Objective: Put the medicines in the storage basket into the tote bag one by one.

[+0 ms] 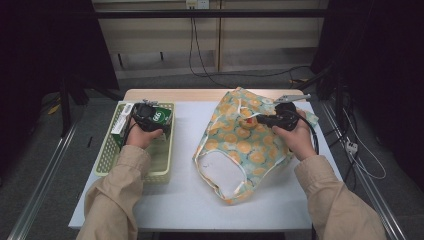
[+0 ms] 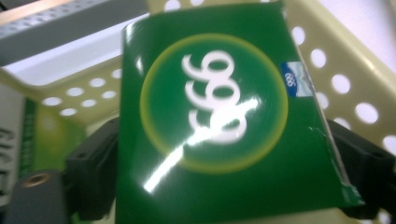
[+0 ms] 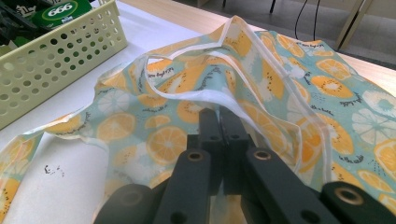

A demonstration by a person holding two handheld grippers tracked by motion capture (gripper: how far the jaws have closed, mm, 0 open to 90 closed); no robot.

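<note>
A green box marked 666 [image 1: 161, 116] [image 2: 219, 116] sits tilted at the far end of the pale yellow perforated basket [image 1: 107, 155]. My left gripper [image 1: 149, 118] [image 2: 224, 158] has a black jaw against each side edge of the box, shut on it. A fruit-print cloth bag [image 1: 250, 150] [image 3: 163, 135], teal with orange slices, lies spread on the white table. My right gripper [image 1: 260, 119] [image 3: 219, 114] has its jaws pressed together on the bag's white-hemmed upper rim. In the right gripper view the basket [image 3: 56, 51] and green box [image 3: 60, 9] are at the upper left.
A white and green carton [image 1: 120, 122] [image 2: 14, 140] lies in the basket left of the green box. The bag's white lining [image 1: 222, 170] shows at its mouth toward the table's front. A wooden strip [image 1: 175, 94] runs along the far table edge, with cables on the floor beyond.
</note>
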